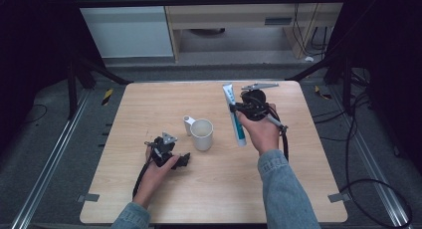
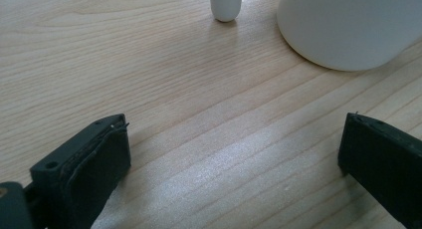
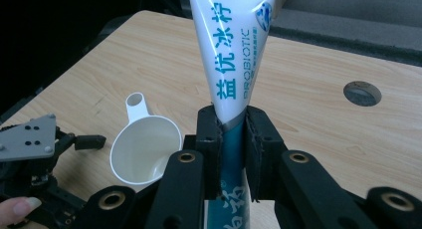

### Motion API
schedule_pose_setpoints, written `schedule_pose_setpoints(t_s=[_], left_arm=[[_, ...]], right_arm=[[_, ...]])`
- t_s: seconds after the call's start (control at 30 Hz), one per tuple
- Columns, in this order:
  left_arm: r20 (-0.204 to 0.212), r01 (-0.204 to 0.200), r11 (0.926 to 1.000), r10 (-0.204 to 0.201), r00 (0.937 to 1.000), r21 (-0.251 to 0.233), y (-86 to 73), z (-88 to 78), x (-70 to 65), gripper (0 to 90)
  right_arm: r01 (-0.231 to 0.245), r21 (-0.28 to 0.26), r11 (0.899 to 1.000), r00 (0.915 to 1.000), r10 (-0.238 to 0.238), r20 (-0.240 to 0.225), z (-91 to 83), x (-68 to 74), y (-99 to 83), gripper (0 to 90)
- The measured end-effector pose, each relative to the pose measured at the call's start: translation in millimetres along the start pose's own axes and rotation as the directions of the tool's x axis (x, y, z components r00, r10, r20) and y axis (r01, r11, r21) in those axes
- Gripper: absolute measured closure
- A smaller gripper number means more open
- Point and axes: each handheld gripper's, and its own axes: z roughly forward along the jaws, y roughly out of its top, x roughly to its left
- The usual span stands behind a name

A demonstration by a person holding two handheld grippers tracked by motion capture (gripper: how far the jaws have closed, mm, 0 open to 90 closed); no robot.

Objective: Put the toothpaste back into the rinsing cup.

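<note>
A white and teal toothpaste tube [image 1: 240, 125] hangs over the right half of the wooden table [image 1: 219, 189], with my right gripper [image 1: 234, 108] shut on it. In the right gripper view the pads [image 3: 209, 139] pinch the tube [image 3: 229, 64] where white meets teal, crimped end away from the camera. A white cup [image 1: 202, 134] with a stubby handle [image 1: 188, 123] stands mid-table, left of the tube. My left gripper [image 1: 166, 152] rests on the table near the cup. Its jaws stand wide apart [image 2: 234, 154] over bare wood, with the cup [image 2: 348, 25] just beyond them.
A round dark hole [image 3: 362, 93] sits in the tabletop beyond the tube. Bare wood lies in front of both hands. Past the far edge are a grey floor, cables [image 1: 368, 189] and a low shelf unit [image 1: 239, 20]. Metal rails [image 1: 50, 159] run along both sides.
</note>
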Motion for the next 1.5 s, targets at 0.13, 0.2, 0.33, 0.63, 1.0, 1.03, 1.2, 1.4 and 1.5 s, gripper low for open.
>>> schedule_pose_setpoints(t_s=[0.13, 0.2, 0.33, 0.63, 1.0, 1.03, 1.2, 1.4, 1.5], left_arm=[[0.0, -0.001, 1.0, 0.001, 1.0, 0.0, 0.0, 0.0, 0.1, 0.0], [0.0, -0.001, 1.0, 0.001, 1.0, 0.0, 0.1, 0.0, 0.1, 0.0], [0.0, -0.001, 1.0, 0.001, 1.0, 0.0, 0.0, 0.1, 0.1, 0.0], [-0.001, 0.0, 1.0, 0.0, 1.0, 0.0, -0.1, -0.2, -0.4, 0.0], [-0.002, 0.0, 1.0, 0.0, 1.0, 0.002, -0.1, -0.3, -0.6, 0.0], [-0.002, 0.0, 1.0, 0.0, 1.0, 0.0, -0.2, -0.2, -0.7, 0.0], [-0.002, 0.005, 1.0, -0.005, 1.0, -0.003, -0.9, -0.7, -2.2, 0.0], [0.002, 0.004, 1.0, -0.004, 1.0, -0.006, -1.6, -1.1, -2.6, 0.0], [0.003, 0.001, 1.0, -0.001, 1.0, -0.005, -1.7, -1.3, -2.5, 0.0]], right_arm=[[0.001, -0.015, 1.0, 1.0, -0.001, 0.004, 0.6, 0.3, 1.6, 78.5], [-0.002, -0.025, 1.0, 1.0, 0.003, 0.005, 1.1, 1.0, 2.2, 78.5], [-0.003, -0.047, 0.999, 0.9998, 0.004, 0.02, 2.7, 4.1, 3.2, 78.5], [0.053, -0.108, 0.993, 0.9972, -0.047, 0.057, 7.2, 21.7, 9.9, 78.4], [0.083, -0.173, 0.981, 0.9947, -0.072, 0.073, 10.0, 34.3, 14.5, 78.4], [0.082, -0.18, 0.98, 0.995, -0.07, 0.071, 10.6, 35.1, 15.6, 78.4], [0.075, -0.215, 0.974, 0.9962, -0.064, 0.058, 16.3, 39.6, 20.9, 78.4], [0.076, -0.239, 0.968, 0.9964, -0.065, 0.054, 19.6, 43.5, 23.4, 78.4], [0.067, -0.25, 0.966, 0.9972, -0.056, 0.049, 22.1, 46.2, 24.7, 78.4]])
